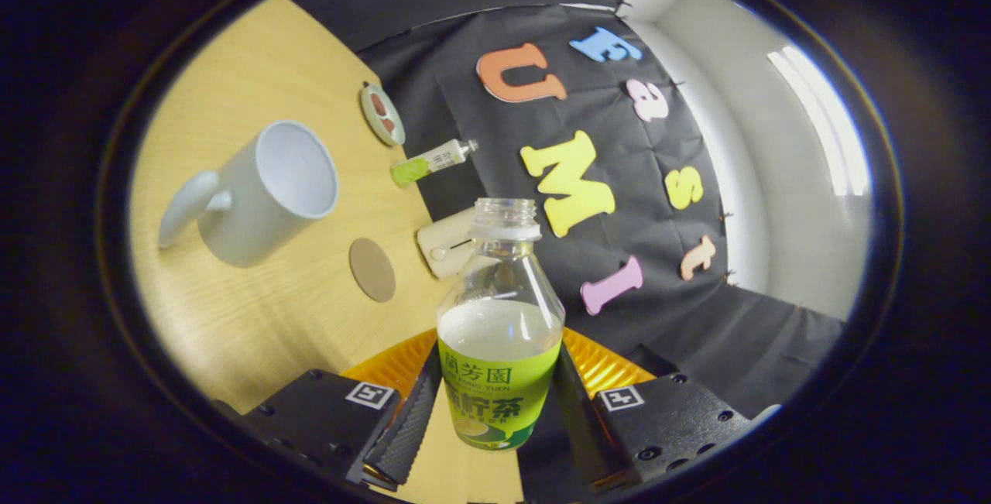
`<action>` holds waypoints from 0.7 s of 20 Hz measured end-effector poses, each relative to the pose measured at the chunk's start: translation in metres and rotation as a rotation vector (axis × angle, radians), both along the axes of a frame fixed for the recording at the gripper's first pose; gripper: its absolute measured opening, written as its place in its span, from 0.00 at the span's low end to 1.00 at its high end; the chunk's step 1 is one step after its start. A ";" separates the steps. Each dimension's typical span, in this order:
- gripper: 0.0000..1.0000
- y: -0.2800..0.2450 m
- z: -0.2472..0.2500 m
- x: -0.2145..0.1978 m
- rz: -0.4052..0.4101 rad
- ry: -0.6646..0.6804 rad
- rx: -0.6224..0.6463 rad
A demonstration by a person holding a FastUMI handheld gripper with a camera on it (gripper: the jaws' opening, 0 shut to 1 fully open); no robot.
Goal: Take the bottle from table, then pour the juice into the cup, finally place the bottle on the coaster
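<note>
Now the claw is clamped on the bottle, one finger pressing each side of its green label. The bottle has no cap, its open mouth points away from the claw, and pale juice fills it to just above the label. The whole view is tilted, so the worktop runs up one side and the dark booth wall takes the other.

Beyond the fingers and off to the left stands a white cup with its handle turned away from the bottle; its inside looks white and bare. Between the cup and the bottle lies a round brown coaster, flat on the worktop, apart from both. Near the bottle's neck, against the wall, sits a small cream box. Further along the worktop's edge lies a small tube with a green end, and beyond that a small round dish with something reddish on it. The bottle is held off the worktop, well apart from the cup.
</note>
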State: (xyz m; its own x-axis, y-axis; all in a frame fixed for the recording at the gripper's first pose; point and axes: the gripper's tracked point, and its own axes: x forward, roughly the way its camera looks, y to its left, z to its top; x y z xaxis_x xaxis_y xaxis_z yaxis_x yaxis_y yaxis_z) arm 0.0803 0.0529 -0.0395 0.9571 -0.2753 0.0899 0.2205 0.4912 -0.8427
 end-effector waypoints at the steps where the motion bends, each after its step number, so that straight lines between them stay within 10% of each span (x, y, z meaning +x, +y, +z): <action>1: 0.82 0.000 -0.002 -0.003 0.016 0.015 0.093; 14: 0.81 -0.052 0.035 -0.013 0.077 -0.125 0.886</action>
